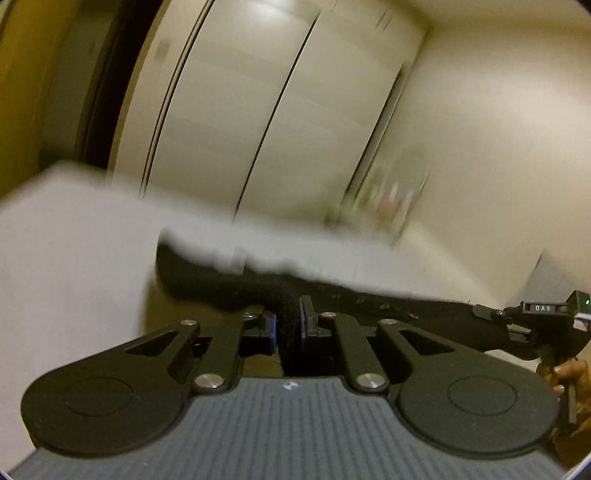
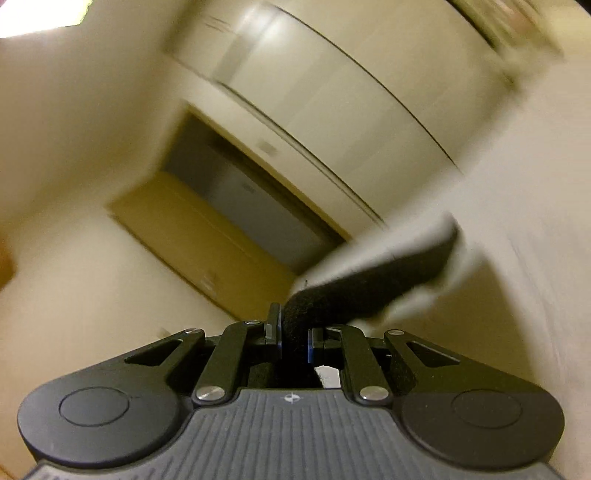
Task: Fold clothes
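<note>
Gripping a black garment (image 1: 258, 284) aloft, the left claw (image 1: 288, 325) and right claw (image 2: 294, 341) are each pinching a bunched edge — no fold is showing yet, folding seemingly just beginning

Both views are lit by dim, warm yellowish indoor light. Heavy motion blur is seen across the background: the cupboard doors (image 1: 258, 110) and the wall (image 2: 74, 129) are smeared, and the cloth's edges are streaked. Only the gripper bodies close to the lens are rendered sharply. A blown-out bright patch (image 2: 40, 16) is seen at the right view's upper left corner. Straight lines are bowed by fisheye distortion, and the corners are darkened.
</note>
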A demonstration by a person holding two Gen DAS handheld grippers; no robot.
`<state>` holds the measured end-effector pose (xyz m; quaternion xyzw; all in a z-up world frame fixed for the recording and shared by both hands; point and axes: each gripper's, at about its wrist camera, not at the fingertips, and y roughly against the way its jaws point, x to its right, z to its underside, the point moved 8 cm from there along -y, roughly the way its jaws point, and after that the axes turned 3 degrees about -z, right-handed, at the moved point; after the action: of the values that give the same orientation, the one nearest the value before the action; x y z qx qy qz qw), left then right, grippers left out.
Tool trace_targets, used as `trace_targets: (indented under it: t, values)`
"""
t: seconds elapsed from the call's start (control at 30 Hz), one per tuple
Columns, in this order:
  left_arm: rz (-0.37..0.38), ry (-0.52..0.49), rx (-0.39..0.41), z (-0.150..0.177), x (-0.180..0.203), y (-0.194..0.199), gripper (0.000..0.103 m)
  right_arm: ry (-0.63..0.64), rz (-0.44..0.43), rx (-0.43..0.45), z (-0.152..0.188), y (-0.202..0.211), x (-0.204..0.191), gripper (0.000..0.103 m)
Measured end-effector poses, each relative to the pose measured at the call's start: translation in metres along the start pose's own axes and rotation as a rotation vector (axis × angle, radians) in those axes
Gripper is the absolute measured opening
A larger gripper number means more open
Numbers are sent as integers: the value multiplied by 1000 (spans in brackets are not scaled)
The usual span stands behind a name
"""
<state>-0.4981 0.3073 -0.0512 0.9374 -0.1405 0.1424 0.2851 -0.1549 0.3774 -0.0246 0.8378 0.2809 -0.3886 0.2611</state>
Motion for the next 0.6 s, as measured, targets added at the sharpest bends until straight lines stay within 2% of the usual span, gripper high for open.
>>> trace_targets:
  t: [0.07, 0.2, 0.23, 0.3, 0.33, 0.37, 0.43, 0.47, 0.5, 0.53, 0.6]
  values:
    - [-59, 41, -169, 86, -21, -18, 8, -84, 121, -84, 61, 3, 51, 12]
    - [-197, 98, -530, 257, -61, -41, 8, -297, 450, -339, 227, 38, 180, 12]
    - [-236, 106, -626, 299, -71, -44, 4, -340, 514, -398, 261, 46, 206, 13]
    - [-293, 68, -695, 335, -84, -42, 3, -346, 628, -487, 308, 65, 238, 15]
    - [-292, 89, -690, 337, -87, -40, 3, -349, 684, -530, 331, 75, 253, 15]
    - [-288, 112, -682, 337, -89, -37, 4, -336, 664, -516, 328, 74, 255, 16]
    - [-280, 158, -631, 333, -92, -30, 15, -311, 623, -487, 322, 73, 257, 29]
    - [-278, 180, -603, 333, -93, -25, 19, -299, 602, -472, 319, 72, 258, 49]
    - [-268, 205, -571, 330, -93, -23, 27, -286, 582, -457, 316, 71, 259, 56]
    - [-257, 234, -543, 325, -93, -29, 36, -274, 561, -443, 313, 71, 261, 56]
    - [-239, 299, -495, 328, -101, -39, 46, -249, 520, -413, 307, 70, 263, 66]
